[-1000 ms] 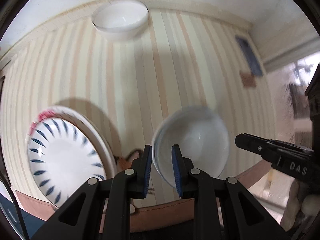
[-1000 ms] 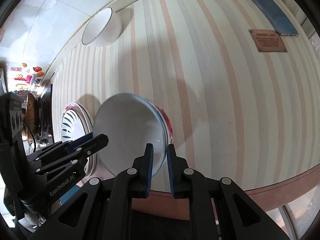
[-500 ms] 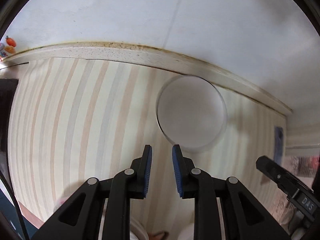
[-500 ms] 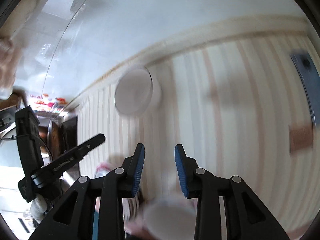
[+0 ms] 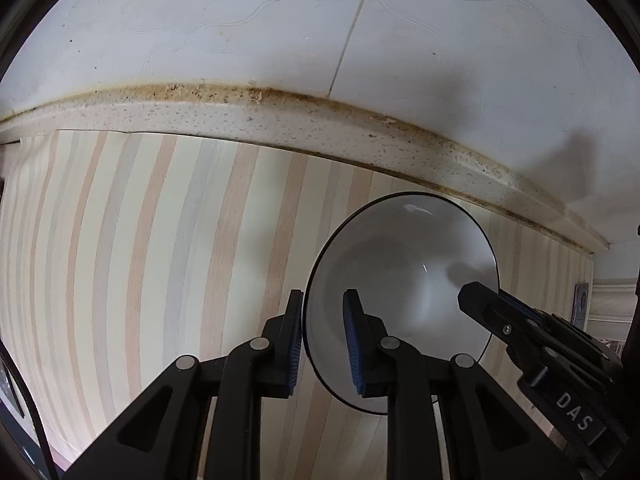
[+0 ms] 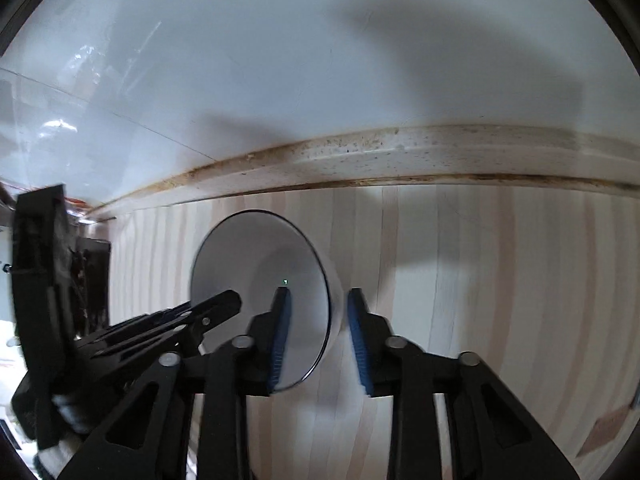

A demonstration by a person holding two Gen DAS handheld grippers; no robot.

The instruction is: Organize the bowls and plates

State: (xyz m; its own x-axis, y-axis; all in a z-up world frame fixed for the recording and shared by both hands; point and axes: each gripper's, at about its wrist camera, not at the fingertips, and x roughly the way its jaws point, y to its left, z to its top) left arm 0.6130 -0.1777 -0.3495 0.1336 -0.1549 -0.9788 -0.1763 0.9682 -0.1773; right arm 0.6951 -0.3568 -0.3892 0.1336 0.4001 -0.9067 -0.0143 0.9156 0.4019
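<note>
The right gripper (image 6: pixel 318 332) has its jaws on both sides of the near rim of a white bowl (image 6: pixel 256 276), and they have just been closing. The bowl stands on the striped table (image 6: pixel 500 280) near the wall. The left gripper (image 6: pixel 224 304) reaches over the bowl's left side.

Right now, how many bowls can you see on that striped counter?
1. A white bowl sits near the back ledge, its rim between the jaws of both grippers. Other dishes may lie out of view.
</note>
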